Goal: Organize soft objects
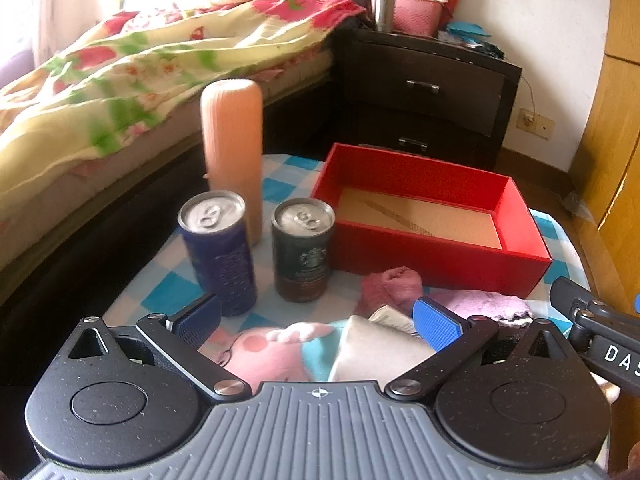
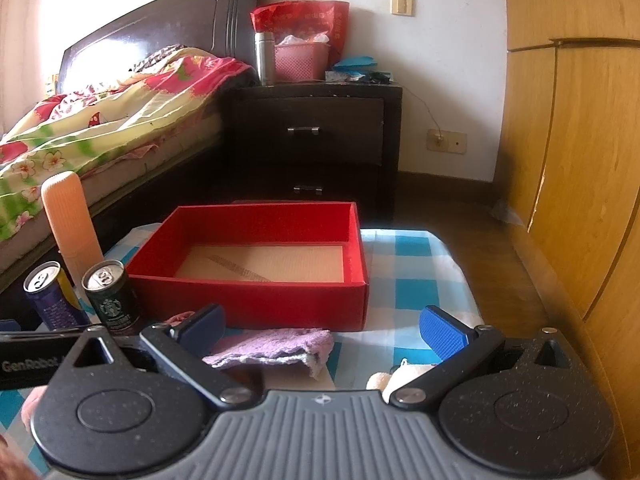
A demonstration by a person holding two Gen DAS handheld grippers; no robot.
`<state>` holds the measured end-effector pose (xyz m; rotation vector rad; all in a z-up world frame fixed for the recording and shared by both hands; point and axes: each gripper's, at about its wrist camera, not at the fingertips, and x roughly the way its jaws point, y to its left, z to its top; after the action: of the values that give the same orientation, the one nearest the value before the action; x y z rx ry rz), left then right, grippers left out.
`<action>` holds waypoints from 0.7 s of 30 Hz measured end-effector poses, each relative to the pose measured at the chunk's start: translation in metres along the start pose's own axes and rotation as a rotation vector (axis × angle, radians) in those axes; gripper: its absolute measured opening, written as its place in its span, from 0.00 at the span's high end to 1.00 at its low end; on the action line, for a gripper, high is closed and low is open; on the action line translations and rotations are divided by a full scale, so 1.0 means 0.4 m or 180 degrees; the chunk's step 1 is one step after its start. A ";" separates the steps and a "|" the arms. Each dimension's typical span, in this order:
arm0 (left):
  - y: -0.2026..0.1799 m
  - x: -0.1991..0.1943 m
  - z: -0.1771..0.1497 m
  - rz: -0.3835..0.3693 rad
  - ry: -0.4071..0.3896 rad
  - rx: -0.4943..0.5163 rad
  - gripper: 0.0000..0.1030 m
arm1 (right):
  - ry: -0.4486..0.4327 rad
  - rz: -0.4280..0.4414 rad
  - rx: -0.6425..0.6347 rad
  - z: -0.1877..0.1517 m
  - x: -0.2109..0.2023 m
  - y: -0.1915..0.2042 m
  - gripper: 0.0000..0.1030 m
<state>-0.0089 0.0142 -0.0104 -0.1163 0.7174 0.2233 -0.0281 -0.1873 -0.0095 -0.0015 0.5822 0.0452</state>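
Note:
An open red box (image 1: 436, 258) (image 2: 256, 300) with a bare cardboard floor stands on the blue checked cloth (image 2: 416, 276). In front of it lie a dark pink rolled sock (image 1: 390, 282), a lilac knitted cloth (image 1: 492, 306) (image 2: 276, 346), a white folded cloth (image 1: 372, 350) and a pink plush toy (image 1: 264, 354). A cream plush (image 2: 394, 380) lies by the right gripper. My left gripper (image 1: 318, 322) is open and empty above the white cloth and plush. My right gripper (image 2: 324, 328) is open and empty above the lilac cloth.
A blue can (image 1: 218, 248) (image 2: 50, 296), a Starbucks can (image 1: 304, 248) (image 2: 112, 298) and a tall peach bottle (image 1: 234, 152) (image 2: 72, 224) stand left of the box. A bed (image 1: 120, 80) lies to the left, a dark nightstand (image 2: 316, 140) behind, a wooden wardrobe (image 2: 580, 160) to the right.

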 end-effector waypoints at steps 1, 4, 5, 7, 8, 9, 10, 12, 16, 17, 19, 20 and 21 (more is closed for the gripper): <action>0.001 -0.002 -0.001 0.0006 0.0002 -0.0001 0.05 | -0.0008 0.0006 -0.0013 -0.001 -0.004 0.004 0.18; 0.002 -0.011 -0.002 0.0015 -0.0018 0.0016 0.05 | -0.0023 0.0024 -0.0055 -0.003 -0.008 0.014 0.18; 0.002 -0.014 -0.002 0.0012 -0.0029 0.0019 0.05 | -0.0022 0.0032 -0.0061 -0.005 -0.009 0.017 0.18; 0.001 -0.016 -0.002 0.0005 -0.0032 0.0017 0.05 | -0.0025 0.0035 -0.0066 -0.006 -0.010 0.018 0.18; -0.001 -0.016 -0.003 -0.0005 -0.0028 0.0017 0.05 | -0.0027 0.0037 -0.0065 -0.006 -0.011 0.019 0.18; -0.002 -0.015 -0.003 -0.0002 -0.0024 0.0020 0.05 | -0.0021 0.0042 -0.0065 -0.006 -0.011 0.019 0.18; -0.004 -0.015 -0.004 0.0005 -0.0027 0.0029 0.05 | -0.0022 0.0039 -0.0060 -0.005 -0.010 0.019 0.18; -0.007 -0.014 -0.003 0.0006 -0.0027 0.0037 0.05 | -0.0020 0.0034 -0.0059 -0.005 -0.009 0.018 0.18; -0.007 -0.012 -0.004 -0.0015 -0.0016 0.0064 0.05 | -0.0016 0.0038 -0.0044 -0.005 -0.008 0.014 0.18; -0.008 -0.012 -0.005 -0.0006 -0.0012 0.0080 0.05 | -0.0019 0.0040 -0.0050 -0.005 -0.009 0.012 0.18; -0.006 -0.012 -0.009 -0.0004 0.0013 0.0094 0.05 | -0.0025 0.0035 -0.0051 -0.009 -0.015 0.008 0.18; -0.004 -0.013 -0.011 -0.0020 0.0032 0.0096 0.05 | -0.0012 0.0042 -0.0049 -0.010 -0.019 0.004 0.18; -0.001 -0.016 -0.014 -0.0037 0.0051 0.0100 0.05 | 0.0010 0.0061 -0.0049 -0.014 -0.024 0.000 0.18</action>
<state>-0.0170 0.0117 -0.0104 -0.0922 0.7357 0.2001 -0.0390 -0.1877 -0.0089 -0.0108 0.5849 0.0683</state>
